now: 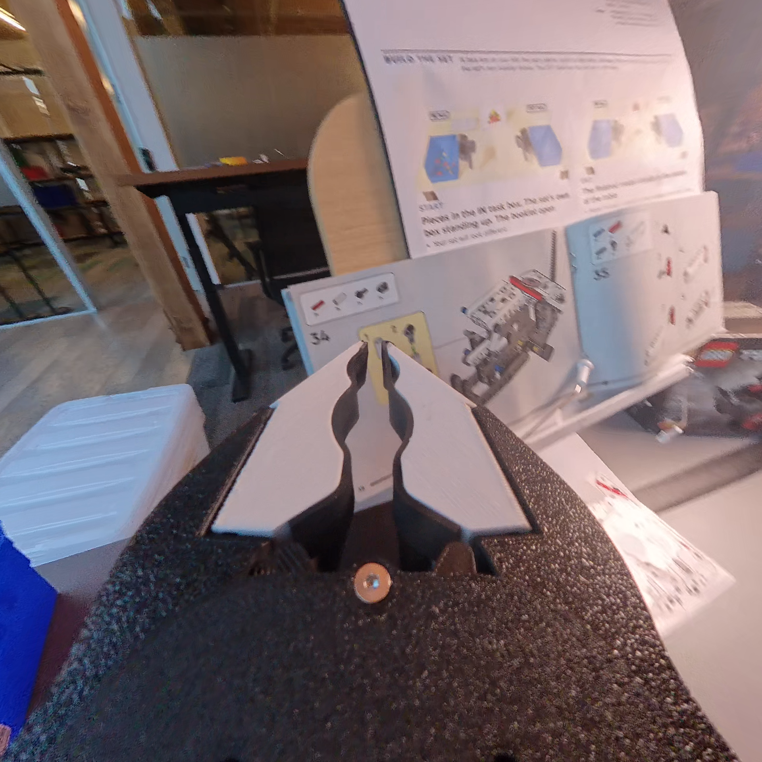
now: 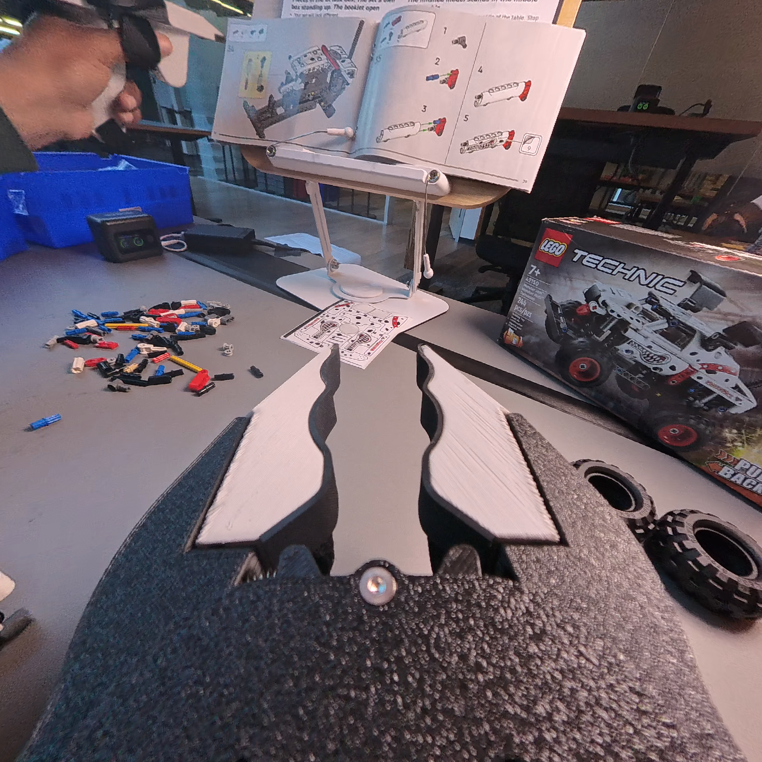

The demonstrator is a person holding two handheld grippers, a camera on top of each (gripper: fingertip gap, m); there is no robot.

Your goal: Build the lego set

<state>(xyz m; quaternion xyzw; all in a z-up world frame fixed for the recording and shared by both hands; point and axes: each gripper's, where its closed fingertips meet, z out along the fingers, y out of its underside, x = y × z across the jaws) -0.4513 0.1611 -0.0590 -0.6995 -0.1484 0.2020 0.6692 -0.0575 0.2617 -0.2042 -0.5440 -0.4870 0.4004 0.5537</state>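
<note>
My left gripper (image 1: 375,348) is raised in front of the open instruction booklet (image 1: 474,330), its jaws nearly together with nothing seen between them. The right wrist view shows it held by a hand (image 2: 62,78) at the top left, beside the booklet (image 2: 371,82) on its white stand (image 2: 363,288). My right gripper (image 2: 377,350) is open and empty above the grey table (image 2: 123,495). A pile of small loose lego pieces (image 2: 140,342) lies to its left. A sticker sheet (image 2: 350,334) lies just beyond its tips.
The set's box (image 2: 639,330) stands at the right, with two black tyres (image 2: 709,556) in front of it. A blue bin (image 2: 95,194) and a black device (image 2: 123,237) sit at the far left. A single blue pin (image 2: 45,421) lies apart. A white box (image 1: 90,466) is at my left. Tip to tip, the grippers are about 45 centimetres apart.
</note>
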